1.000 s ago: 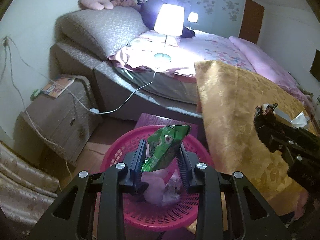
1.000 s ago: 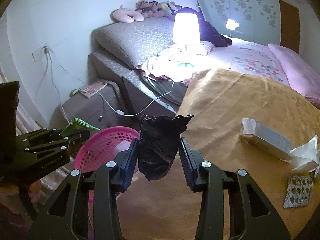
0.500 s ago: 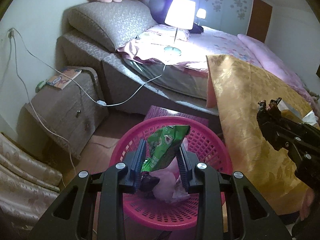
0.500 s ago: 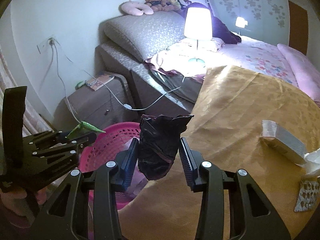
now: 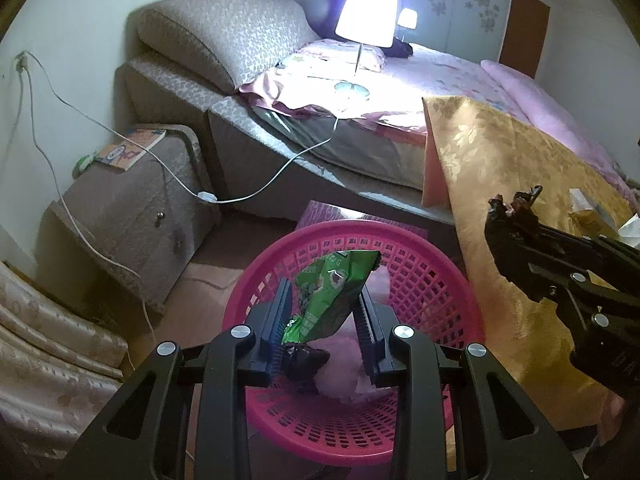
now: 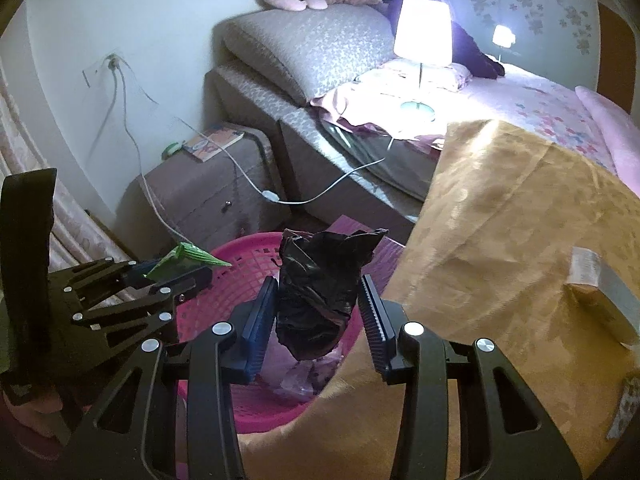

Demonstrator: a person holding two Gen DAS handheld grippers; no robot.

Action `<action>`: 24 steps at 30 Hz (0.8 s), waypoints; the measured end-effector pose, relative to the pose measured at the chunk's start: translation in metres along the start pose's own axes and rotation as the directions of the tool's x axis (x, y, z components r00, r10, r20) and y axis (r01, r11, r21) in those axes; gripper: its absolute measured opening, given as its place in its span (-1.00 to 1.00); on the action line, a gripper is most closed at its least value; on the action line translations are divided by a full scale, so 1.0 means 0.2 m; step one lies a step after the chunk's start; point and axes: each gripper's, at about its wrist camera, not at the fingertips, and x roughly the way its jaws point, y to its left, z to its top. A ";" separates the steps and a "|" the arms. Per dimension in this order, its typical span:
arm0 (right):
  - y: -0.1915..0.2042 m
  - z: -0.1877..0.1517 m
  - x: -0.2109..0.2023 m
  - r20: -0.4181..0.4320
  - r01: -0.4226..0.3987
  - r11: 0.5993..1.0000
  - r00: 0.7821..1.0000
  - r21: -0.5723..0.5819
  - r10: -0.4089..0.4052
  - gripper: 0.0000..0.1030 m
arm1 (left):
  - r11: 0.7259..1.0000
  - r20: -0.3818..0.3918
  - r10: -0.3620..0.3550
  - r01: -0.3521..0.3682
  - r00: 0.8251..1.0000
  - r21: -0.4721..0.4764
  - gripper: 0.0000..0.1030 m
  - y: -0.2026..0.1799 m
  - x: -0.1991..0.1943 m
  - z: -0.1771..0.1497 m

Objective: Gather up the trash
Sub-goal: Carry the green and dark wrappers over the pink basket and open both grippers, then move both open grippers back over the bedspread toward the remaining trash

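- Directly between the fingers of the left gripper (image 5: 324, 320) sits a green snack wrapper (image 5: 332, 292), clamped by the ribbed pads, its crumpled top sticking up past the fingertips.
- Below and ahead of that gripper stands a pink plastic basket (image 5: 424, 276) with slotted walls; the wrapper hangs over its opening.
- Inside the basket, under the wrapper, lie a dark crumpled scrap (image 5: 304, 362) and some pale pink plastic (image 5: 352, 376).
- To the right of the left gripper, the right gripper (image 6: 318, 312) holds a crumpled black bag (image 6: 320, 292), gripped on both sides by its pads.
- Seen from the right wrist, the black bag hangs over the basket's near rim, with the gold bedspread (image 6: 500, 208) just to the right of the fingers.
- On the bedspread, well off to the right of the right gripper, rests a flat box (image 6: 600, 292).
- Beyond both grippers runs a bed (image 5: 440, 80) with a lit lamp (image 5: 366, 14) standing on it and a white cable (image 5: 280, 172) trailing down its side.
- Ahead and to the left of the left gripper stands a brown bedside cabinet (image 5: 132, 216) with a booklet (image 5: 128, 150) on top.
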 end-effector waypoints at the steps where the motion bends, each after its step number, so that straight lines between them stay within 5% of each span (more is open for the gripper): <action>1: 0.00 0.00 0.01 -0.006 -0.005 1.000 1.000 0.000 0.005 -0.21 | 1.000 -0.001 -0.002 0.002 1.000 0.000 -0.39 0.00 0.00 0.00; 13: 0.00 0.00 0.03 -0.023 -0.032 0.999 0.999 0.026 0.033 0.15 | 1.000 0.010 0.016 -0.016 1.000 -0.012 0.25 0.02 -0.01 -0.01; 24: -0.05 -0.04 -0.05 0.005 0.005 0.999 1.000 0.043 -0.005 0.23 | 0.999 0.032 0.035 -0.034 0.999 -0.016 0.40 0.02 -0.03 0.00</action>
